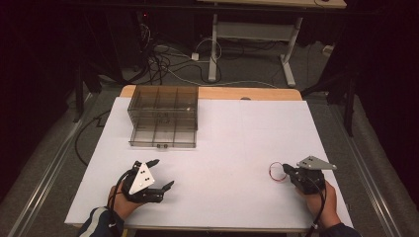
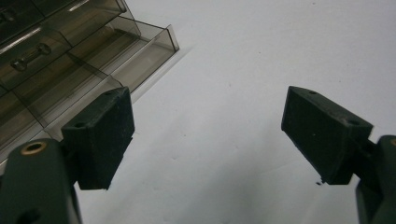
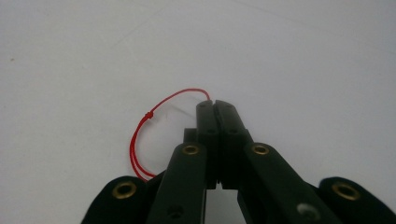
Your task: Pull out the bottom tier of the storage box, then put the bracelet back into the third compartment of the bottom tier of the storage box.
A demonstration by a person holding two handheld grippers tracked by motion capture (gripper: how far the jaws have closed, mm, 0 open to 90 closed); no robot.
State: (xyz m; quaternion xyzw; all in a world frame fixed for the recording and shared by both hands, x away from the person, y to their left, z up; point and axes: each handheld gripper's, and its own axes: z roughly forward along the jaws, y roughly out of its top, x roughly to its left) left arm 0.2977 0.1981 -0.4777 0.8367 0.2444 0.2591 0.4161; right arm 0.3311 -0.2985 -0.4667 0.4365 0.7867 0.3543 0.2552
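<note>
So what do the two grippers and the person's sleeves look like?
Both are black two-jaw tools. The left gripper has flat, matte rectangular pads and brass-coloured rivets. The right gripper shows the same brass rivets along slim black links. Each carries a grey three-cornered plate with small holes and trails a black cable. The left sleeve is dark with light stripes.

A lab: white-covered table (image 1: 237,148), floor cables (image 1: 168,64), dark surroundings.
</note>
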